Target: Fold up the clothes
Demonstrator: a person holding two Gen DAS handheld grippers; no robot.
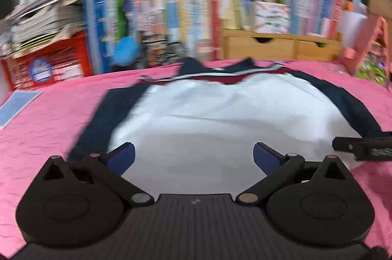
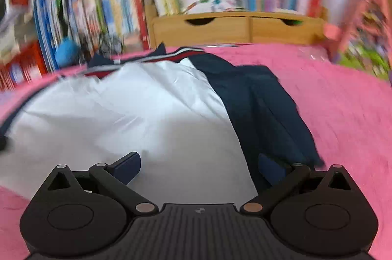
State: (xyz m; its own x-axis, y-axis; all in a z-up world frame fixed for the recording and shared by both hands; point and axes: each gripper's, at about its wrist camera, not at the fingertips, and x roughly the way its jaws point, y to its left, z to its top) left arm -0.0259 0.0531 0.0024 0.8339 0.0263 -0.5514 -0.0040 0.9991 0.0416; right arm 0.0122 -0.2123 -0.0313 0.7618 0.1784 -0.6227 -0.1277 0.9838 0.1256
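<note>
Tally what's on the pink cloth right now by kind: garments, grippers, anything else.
Garments: 1, the white and navy jacket
Grippers: 2, left gripper and right gripper, both open
Blue cards: 1, blue card at the cloth's left edge
Total: 4

Crammed bookshelves [image 1: 186,15], wooden drawers [image 2: 235,27] behind pink bedspread [image 2: 343,100]

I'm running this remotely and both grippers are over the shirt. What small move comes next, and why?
Probably lower the right gripper onto the navy sleeve and close on its edge. Both grippers are open and holding nothing, the left gripper over the white body of the shirt. The shirt lies flat on the pink cover, and that sleeve is bunched, right by the right fingers.
</note>
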